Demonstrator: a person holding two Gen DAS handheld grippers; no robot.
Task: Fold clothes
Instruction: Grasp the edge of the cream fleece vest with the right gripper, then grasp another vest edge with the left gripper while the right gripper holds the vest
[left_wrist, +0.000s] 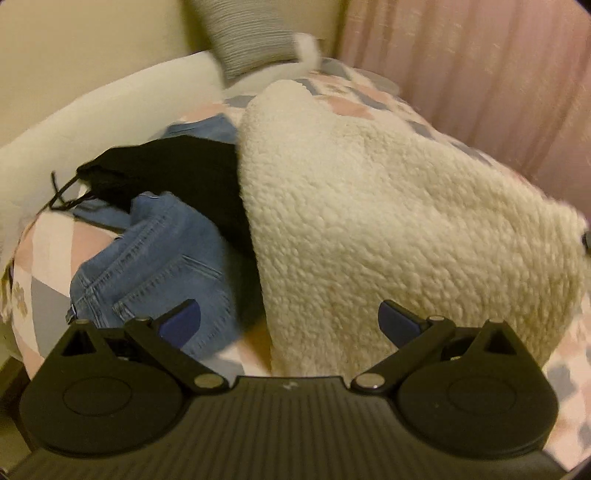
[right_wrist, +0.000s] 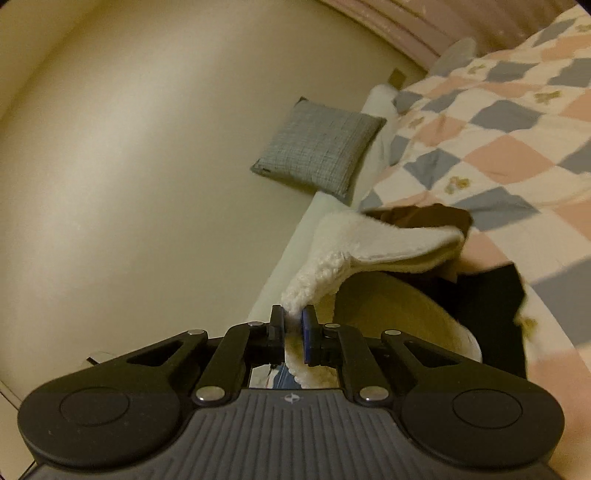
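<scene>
Checked in pink, blue and white, the quilt-covered bed stands against a cream wall, with a pink curtain on the far side and a grey woven cushion by the wall.

In the right wrist view, the right gripper has its jaws pressed together on an edge of the cream fluffy fleece garment, and the pinched corner rises off the bed toward the camera. The rest of the fleece drapes away across the quilt, over a dark piece of cloth I cannot identify.

The left gripper hangs above the near hem of the fleece with its jaws spread wide, holding nothing. Just beside the fleece lie crumpled blue denim jeans and a black knitted garment, partly tucked under its edge.

This looks like an early step: pulling the fleece clear of the pile. Next, the left gripper probably needs to close on another edge, so the garment can be spread flat before any fold.
</scene>
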